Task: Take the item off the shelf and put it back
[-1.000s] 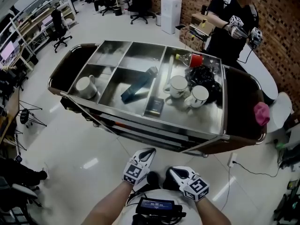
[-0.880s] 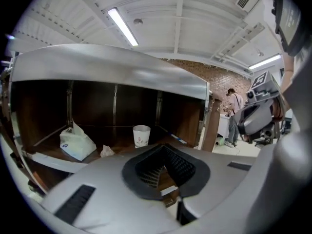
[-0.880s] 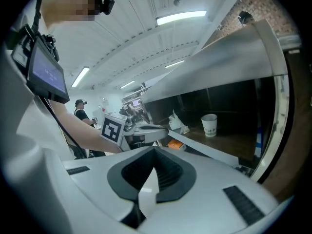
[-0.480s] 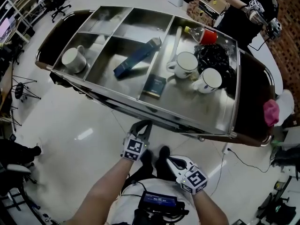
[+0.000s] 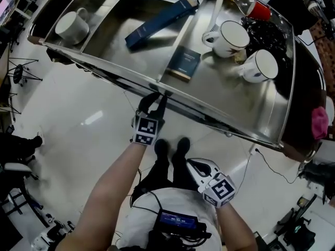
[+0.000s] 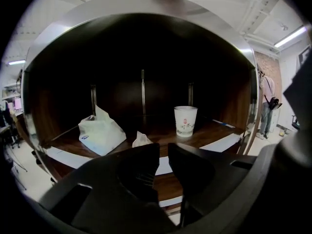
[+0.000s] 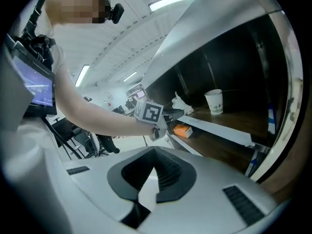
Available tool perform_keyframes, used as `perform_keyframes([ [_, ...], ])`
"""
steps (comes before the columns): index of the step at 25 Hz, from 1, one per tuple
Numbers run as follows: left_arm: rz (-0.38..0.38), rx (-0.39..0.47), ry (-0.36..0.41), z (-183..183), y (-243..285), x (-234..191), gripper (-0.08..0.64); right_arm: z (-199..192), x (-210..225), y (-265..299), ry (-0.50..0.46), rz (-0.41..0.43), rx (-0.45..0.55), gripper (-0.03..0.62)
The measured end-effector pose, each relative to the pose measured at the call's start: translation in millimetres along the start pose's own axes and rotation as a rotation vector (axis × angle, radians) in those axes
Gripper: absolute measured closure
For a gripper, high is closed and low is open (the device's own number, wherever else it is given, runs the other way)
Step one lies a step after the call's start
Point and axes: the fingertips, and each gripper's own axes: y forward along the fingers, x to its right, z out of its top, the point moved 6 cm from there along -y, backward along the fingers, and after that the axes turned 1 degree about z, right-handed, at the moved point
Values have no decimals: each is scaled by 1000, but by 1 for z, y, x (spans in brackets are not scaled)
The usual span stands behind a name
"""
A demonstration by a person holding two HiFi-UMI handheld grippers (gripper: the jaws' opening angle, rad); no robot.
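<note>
Just beyond my left gripper (image 6: 163, 152), its empty fingers opening, stands a white paper cup (image 6: 185, 121), so pickup looks next; my right gripper (image 7: 155, 152) is pressed shut.

The dark jaws of my left gripper (image 6: 163, 152) are opening, a narrow gap showing between their tips with nothing in it, and they face into a dark wooden shelf (image 6: 214, 130) under a curved metal rim (image 6: 146, 4). On that shelf I see a white plastic bag (image 6: 101, 133) at the left, a small crumpled white paper (image 6: 142, 140) just beside it, and a paper cup (image 6: 185, 121) standing upright further right. A person (image 6: 267, 106) stands past the shelf's right end.
</note>
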Motion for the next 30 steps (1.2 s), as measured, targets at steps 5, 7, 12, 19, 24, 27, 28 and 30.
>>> perform_keyframes([
  [5, 66, -2, 3, -2, 12, -17, 452, -8, -5, 2, 17, 15, -3, 587],
  [7, 86, 1, 8, 2, 17, -23, 439, -13, -6, 1, 21, 22, -12, 586],
  [12, 102, -5, 30, 10, 34, -33, 408, -20, -4, -4, 39, 19, -25, 586],
  [19, 106, -25, 32, 13, 52, -37, 390, -25, 3, -12, 41, 5, -18, 587],
  [24, 147, -61, 29, 6, 55, -42, 444, -27, 6, -15, 46, -3, -21, 586],
  [27, 174, -85, 29, 1, 55, -45, 542, -30, 8, -16, 51, -11, -20, 586],
  [28, 181, -91, 29, 0, 54, -45, 557, -30, 8, -16, 52, -12, -21, 586],
  [30, 185, -92, 30, -1, 50, -45, 555, -29, 7, -16, 54, -7, -25, 586],
])
